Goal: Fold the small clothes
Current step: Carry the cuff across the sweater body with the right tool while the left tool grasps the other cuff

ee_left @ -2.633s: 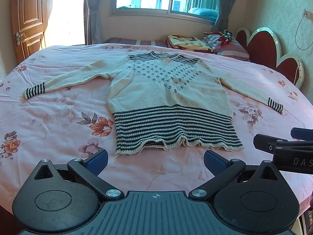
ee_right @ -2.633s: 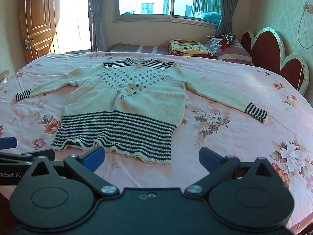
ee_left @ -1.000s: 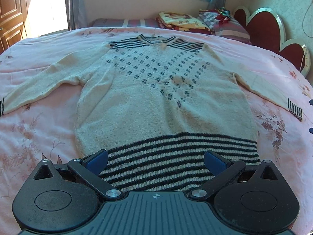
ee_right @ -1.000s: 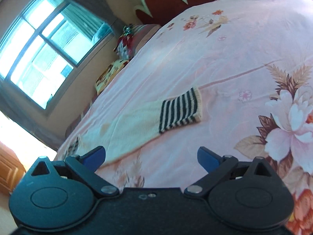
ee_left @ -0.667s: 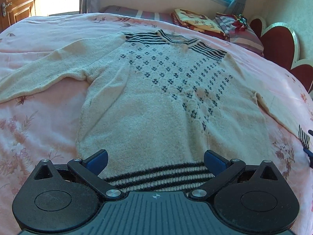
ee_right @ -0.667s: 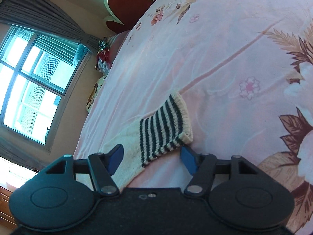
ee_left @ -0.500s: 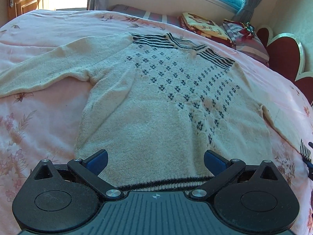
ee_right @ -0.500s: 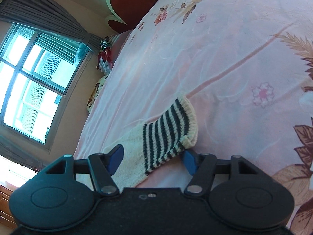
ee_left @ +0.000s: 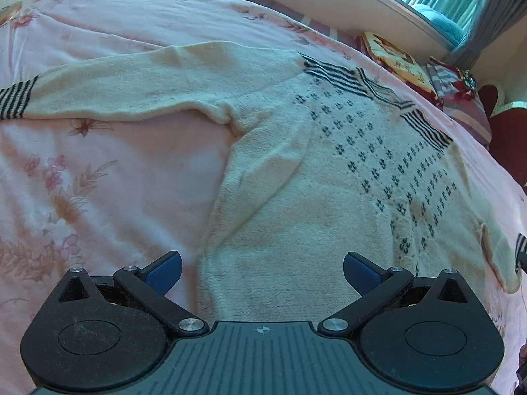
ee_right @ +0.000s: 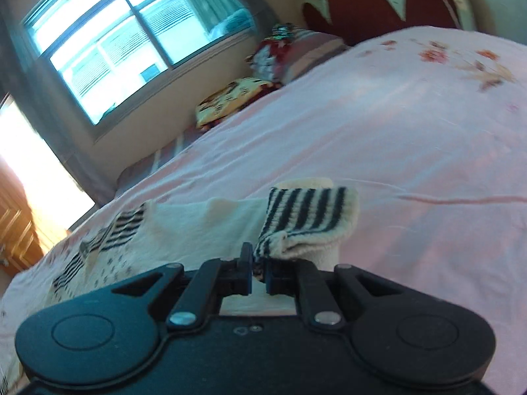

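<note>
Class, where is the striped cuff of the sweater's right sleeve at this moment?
In the right wrist view the striped cuff sits low in the middle, pinched in the closing right claw and lifted above the pink bedspread.

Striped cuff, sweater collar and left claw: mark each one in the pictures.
Striped cuff [ee_right: 309, 209], right wrist view, on its black and cream bands.
Sweater collar [ee_left: 369, 80], left wrist view, on the striped neckline.
Left claw [ee_left: 262, 270], left wrist view, midway between its blue fingertips.
</note>
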`<state>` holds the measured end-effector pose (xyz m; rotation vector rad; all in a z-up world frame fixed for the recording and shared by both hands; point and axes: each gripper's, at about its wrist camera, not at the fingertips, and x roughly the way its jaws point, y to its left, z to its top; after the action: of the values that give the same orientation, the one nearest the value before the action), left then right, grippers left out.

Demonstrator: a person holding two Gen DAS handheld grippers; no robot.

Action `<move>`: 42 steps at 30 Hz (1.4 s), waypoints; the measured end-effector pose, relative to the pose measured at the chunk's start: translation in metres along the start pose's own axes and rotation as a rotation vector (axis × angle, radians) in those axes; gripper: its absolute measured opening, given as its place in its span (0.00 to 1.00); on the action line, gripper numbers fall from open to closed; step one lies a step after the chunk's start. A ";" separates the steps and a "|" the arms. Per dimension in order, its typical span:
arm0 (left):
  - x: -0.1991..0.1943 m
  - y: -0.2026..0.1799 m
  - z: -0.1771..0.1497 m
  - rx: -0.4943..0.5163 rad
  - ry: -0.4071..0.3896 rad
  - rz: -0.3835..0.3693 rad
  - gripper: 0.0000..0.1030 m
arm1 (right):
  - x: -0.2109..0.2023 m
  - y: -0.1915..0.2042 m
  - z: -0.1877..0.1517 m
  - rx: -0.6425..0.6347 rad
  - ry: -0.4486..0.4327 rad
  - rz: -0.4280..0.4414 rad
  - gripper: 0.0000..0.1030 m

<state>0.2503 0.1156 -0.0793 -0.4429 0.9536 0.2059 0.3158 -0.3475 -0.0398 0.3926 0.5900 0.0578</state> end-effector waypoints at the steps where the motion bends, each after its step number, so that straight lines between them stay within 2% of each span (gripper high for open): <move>1: -0.002 0.005 -0.001 -0.009 0.000 0.002 1.00 | 0.006 0.020 -0.002 -0.043 0.009 0.037 0.08; 7: -0.012 0.037 -0.003 -0.076 -0.029 0.041 1.00 | 0.045 0.134 -0.028 -0.269 0.132 0.268 0.08; 12: -0.027 0.059 -0.005 -0.108 -0.085 0.044 1.00 | 0.063 0.188 -0.068 -0.399 0.235 0.354 0.08; 14: -0.031 0.059 -0.004 -0.092 -0.113 0.086 1.00 | 0.071 0.197 -0.082 -0.429 0.281 0.368 0.12; 15: -0.032 0.058 -0.002 -0.084 -0.122 0.097 1.00 | 0.072 0.201 -0.087 -0.435 0.294 0.376 0.19; 19: -0.026 0.047 0.005 -0.074 -0.123 0.049 1.00 | 0.049 0.195 -0.087 -0.433 0.227 0.399 0.43; 22: -0.015 0.021 0.011 -0.035 -0.127 -0.019 1.00 | 0.030 0.173 -0.083 -0.367 0.209 0.395 0.43; 25: 0.004 -0.017 0.020 0.006 -0.118 -0.138 0.99 | 0.016 0.151 -0.078 -0.302 0.184 0.356 0.43; 27: 0.021 -0.043 0.026 0.030 -0.092 -0.212 0.76 | 0.010 0.137 -0.073 -0.249 0.171 0.331 0.43; 28: 0.033 -0.055 0.029 0.036 -0.058 -0.234 0.59 | 0.007 0.130 -0.070 -0.222 0.166 0.320 0.43; 31: 0.065 -0.081 0.035 0.032 0.005 -0.268 0.58 | 0.005 0.112 -0.060 -0.159 0.159 0.297 0.44; 34: 0.080 -0.104 0.044 0.062 -0.004 -0.278 0.57 | 0.002 0.100 -0.058 -0.130 0.154 0.284 0.44; 35: 0.084 -0.110 0.047 0.079 -0.008 -0.277 0.25 | 0.003 0.095 -0.058 -0.114 0.156 0.281 0.44; 36: 0.088 -0.115 0.051 0.093 0.001 -0.272 0.01 | 0.005 0.093 -0.058 -0.096 0.160 0.280 0.44; 37: 0.090 -0.115 0.054 0.085 0.002 -0.280 0.03 | 0.005 0.089 -0.058 -0.081 0.163 0.279 0.44; 39: 0.080 -0.107 0.063 0.070 -0.058 -0.291 0.03 | 0.009 0.082 -0.060 -0.026 0.171 0.284 0.45; 42: 0.060 -0.088 0.075 0.088 -0.133 -0.261 0.03 | 0.014 0.070 -0.059 0.072 0.176 0.309 0.45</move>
<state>0.3718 0.0693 -0.0669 -0.4620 0.7632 -0.0435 0.2988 -0.2604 -0.0654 0.5508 0.7016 0.3711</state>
